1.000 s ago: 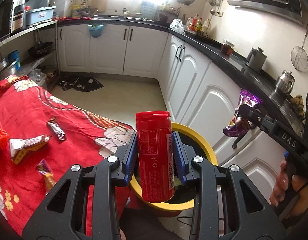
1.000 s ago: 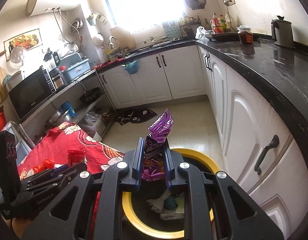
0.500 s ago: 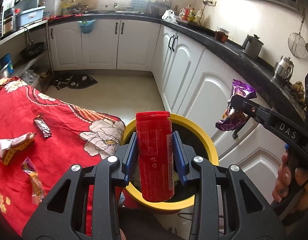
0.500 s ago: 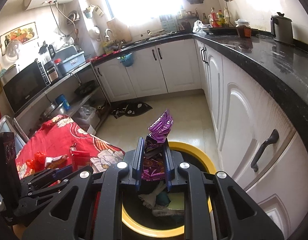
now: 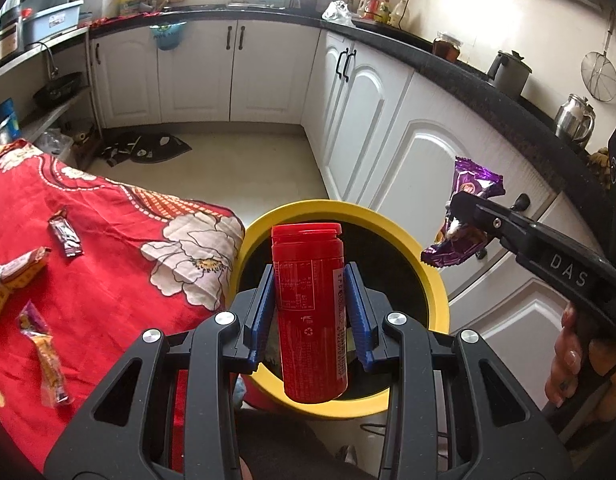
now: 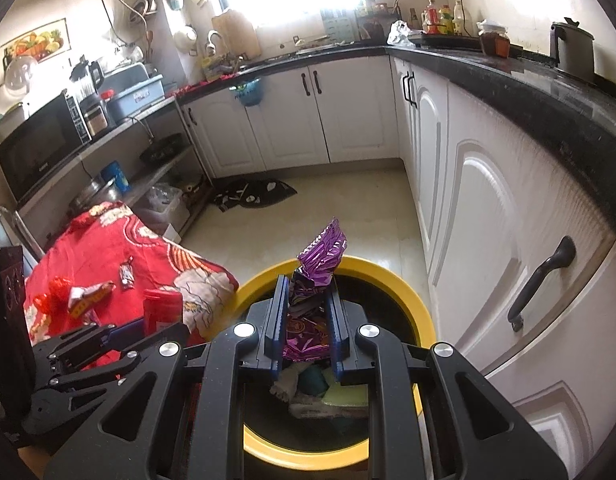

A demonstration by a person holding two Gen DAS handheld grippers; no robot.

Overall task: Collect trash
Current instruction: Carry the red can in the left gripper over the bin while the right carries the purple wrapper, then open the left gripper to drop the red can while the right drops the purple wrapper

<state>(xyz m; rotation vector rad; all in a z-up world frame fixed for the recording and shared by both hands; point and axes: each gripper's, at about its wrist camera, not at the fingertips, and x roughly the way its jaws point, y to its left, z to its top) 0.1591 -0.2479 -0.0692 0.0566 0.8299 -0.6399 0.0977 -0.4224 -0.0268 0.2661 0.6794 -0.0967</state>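
Observation:
My left gripper (image 5: 309, 280) is shut on a red plastic canister (image 5: 308, 300) and holds it upright over the yellow-rimmed trash bin (image 5: 435, 280). My right gripper (image 6: 306, 300) is shut on a crumpled purple wrapper (image 6: 313, 280), held above the same bin (image 6: 411, 300), which has trash inside. In the left wrist view the right gripper (image 5: 453, 210) and its purple wrapper (image 5: 463, 208) sit over the bin's right rim. The left gripper with the canister (image 6: 162, 312) shows at the left of the right wrist view.
A table with a red floral cloth (image 5: 108, 280) stands left of the bin, with several wrappers on it (image 5: 66, 232) (image 5: 12, 276) (image 5: 46, 356). White kitchen cabinets (image 5: 407, 152) and a black counter run along the right. A dark mat (image 5: 144, 148) lies on the floor.
Both grippers have moved forward and down, so the bin sits more fully under the canister and the wrapper. Both stay shut on their loads.

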